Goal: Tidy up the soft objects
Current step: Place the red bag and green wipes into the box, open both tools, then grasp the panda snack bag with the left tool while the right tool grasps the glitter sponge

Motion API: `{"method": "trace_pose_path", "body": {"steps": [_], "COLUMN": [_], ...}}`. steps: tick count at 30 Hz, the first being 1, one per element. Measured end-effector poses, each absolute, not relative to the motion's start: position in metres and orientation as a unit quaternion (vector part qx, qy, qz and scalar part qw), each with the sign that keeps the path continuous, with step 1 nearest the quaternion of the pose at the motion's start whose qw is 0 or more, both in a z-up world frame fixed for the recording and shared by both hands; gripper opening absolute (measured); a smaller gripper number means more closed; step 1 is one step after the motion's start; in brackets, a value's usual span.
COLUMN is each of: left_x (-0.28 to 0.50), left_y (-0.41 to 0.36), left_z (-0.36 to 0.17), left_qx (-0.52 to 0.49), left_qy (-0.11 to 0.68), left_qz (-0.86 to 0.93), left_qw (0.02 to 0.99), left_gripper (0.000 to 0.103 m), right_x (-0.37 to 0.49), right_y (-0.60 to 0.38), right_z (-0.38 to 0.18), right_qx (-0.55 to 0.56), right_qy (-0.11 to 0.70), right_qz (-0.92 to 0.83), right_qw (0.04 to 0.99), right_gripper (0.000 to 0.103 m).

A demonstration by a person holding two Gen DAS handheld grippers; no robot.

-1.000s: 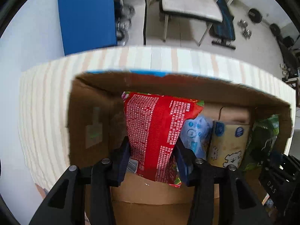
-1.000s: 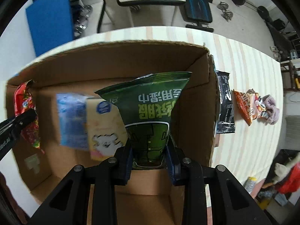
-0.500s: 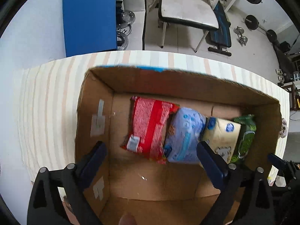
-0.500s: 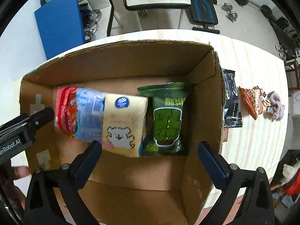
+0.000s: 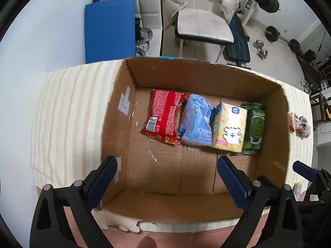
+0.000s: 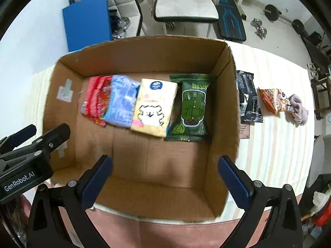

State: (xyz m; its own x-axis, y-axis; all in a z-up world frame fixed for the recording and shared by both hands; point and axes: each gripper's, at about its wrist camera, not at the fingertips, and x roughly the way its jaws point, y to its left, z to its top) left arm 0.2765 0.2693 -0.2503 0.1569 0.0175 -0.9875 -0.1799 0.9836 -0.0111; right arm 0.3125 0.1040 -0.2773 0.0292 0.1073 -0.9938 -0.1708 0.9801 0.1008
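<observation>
Well beyond both spread jaws, packets (image 5: pixel 198 122).

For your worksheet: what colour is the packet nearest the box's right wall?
Dark green packet, clearest in the right wrist view.

The left gripper (image 5: pixel 167 175) has a black plastic frame with triangular openings, silver round screws and dark blue pads on its fingers (image 5: pixel 102 177). The right gripper (image 6: pixel 165 174) looks the same. A white marking "GenRobot.AI" is on the left gripper's black side.
</observation>
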Motion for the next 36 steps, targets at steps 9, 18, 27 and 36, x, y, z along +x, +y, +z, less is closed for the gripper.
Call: {"method": "trace_pose_path", "body": {"steps": [9, 18, 27, 36], "left_x": [0.241, 0.265, 0.352, 0.404], "left_y": [0.246, 0.126, -0.052, -0.16], "left_z": [-0.192, -0.153, -0.239, -0.349], "left_qx": [-0.059, 0.094, 0.259, 0.377], "left_qy": [0.604, 0.556, 0.591, 0.62], "left_qz": [0.071, 0.021, -0.092, -0.14], "left_qw": [0.792, 0.826, 0.758, 0.674], "left_gripper": [0.099, 0.099, 0.099, 0.099], "right_x": [0.274, 0.248, 0.208, 0.194], "right_y": [0.091, -0.038, -0.246, -0.306], "right_z": [-0.225, -0.201, -0.288, -0.401], "right_qx": [0.006, 0.083, 0.146, 0.186], "right_qy": [0.658, 0.646, 0.706, 0.769], "right_qz": [0.128, 0.062, -0.117, -0.124], "right_qw": [0.742, 0.756, 0.683, 0.598], "right_gripper": [0.103, 0.103, 0.103, 0.102]}}
